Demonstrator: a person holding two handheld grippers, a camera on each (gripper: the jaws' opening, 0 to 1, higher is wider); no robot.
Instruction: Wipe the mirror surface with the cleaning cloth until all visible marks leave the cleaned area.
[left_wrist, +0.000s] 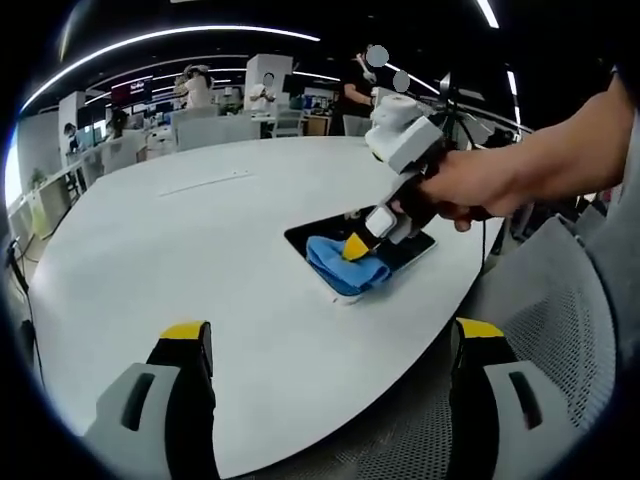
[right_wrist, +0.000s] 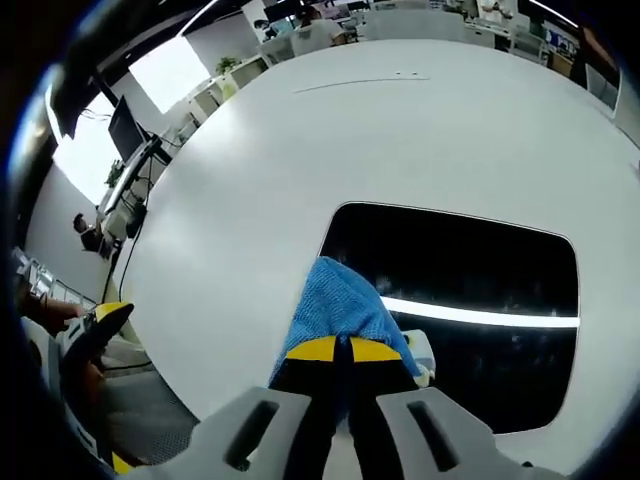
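On a round white table, the right gripper clamps a blue cloth between its yellow-tipped jaws, pressing it onto the near corner of a dark mirror that lies flat near the table's edge. The cloth bunches just ahead of the jaws, spilling over the mirror's pale frame. In the left gripper view, the left gripper hangs with jaws spread wide and empty, well apart from the mirror and cloth, where a hand steers the right gripper.

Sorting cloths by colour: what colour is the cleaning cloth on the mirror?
Blue; the cleaning cloth shows best in the right gripper view.
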